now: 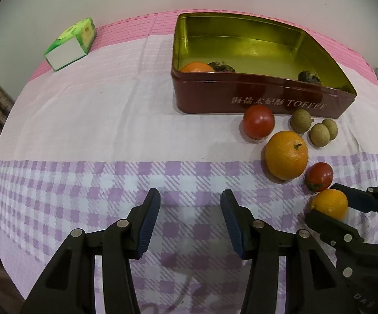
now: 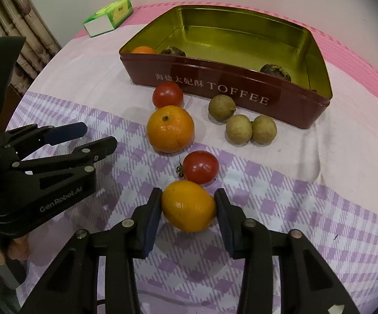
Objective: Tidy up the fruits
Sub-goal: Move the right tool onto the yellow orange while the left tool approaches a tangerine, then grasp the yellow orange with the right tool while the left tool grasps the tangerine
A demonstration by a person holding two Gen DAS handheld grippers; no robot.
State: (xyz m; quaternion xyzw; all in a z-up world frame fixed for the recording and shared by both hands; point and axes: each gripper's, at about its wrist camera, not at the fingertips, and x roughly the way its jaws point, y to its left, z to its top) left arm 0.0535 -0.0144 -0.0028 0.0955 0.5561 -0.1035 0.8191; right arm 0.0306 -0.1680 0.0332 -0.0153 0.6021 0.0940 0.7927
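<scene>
My right gripper (image 2: 188,204) is shut on a small yellow-orange fruit (image 2: 188,205) resting on the checked cloth; it also shows in the left wrist view (image 1: 329,203). Beyond it lie a red tomato (image 2: 200,167), a larger orange (image 2: 170,128), a second tomato (image 2: 167,95) and three small tan-green fruits (image 2: 241,120). The dark red toffee tin (image 2: 215,83) stands behind them and holds an orange (image 2: 143,50) and two dark brown fruits (image 2: 275,71). My left gripper (image 1: 190,198) is open and empty over the cloth, left of the fruits.
A green tissue box (image 2: 109,17) lies at the far left of the table near the wall. A curtain (image 2: 24,23) hangs at the left. The table's cloth (image 1: 84,120) spreads left of the tin.
</scene>
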